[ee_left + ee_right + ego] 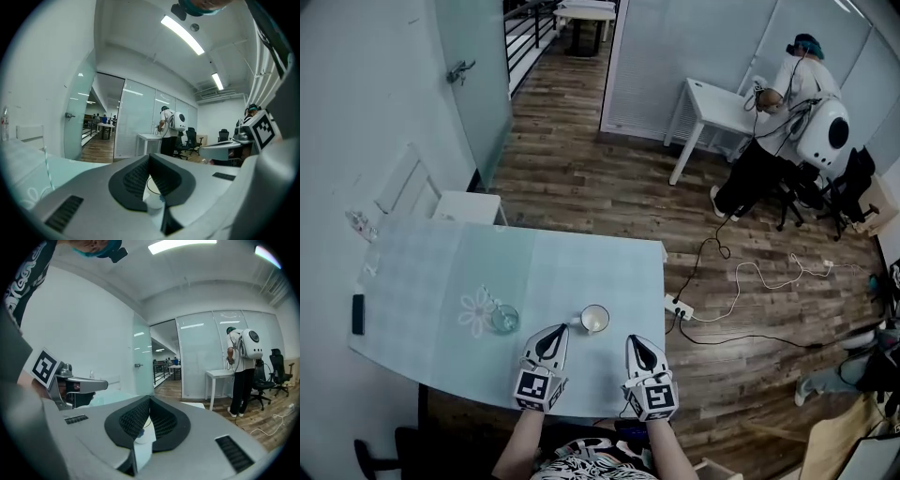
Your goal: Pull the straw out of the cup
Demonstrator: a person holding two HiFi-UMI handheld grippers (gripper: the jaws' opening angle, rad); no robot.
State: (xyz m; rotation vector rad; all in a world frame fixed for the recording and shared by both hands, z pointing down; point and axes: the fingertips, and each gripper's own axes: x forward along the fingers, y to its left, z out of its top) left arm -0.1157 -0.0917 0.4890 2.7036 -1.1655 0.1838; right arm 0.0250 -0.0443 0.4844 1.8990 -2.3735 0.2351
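We note left gripper [556, 330] and right gripper [637, 341] both closed, empty, above the surface [431, 262]. White cup [594, 319] just ahead between them; glass [504, 319] leftward seemingly holds a straw [47, 166].

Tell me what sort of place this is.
Most likely an office or lab workspace. Glass partition walls stand around a wood-look floor, swivel office chairs sit near a white desk, and a power strip lies on the floor with cables trailing from it.
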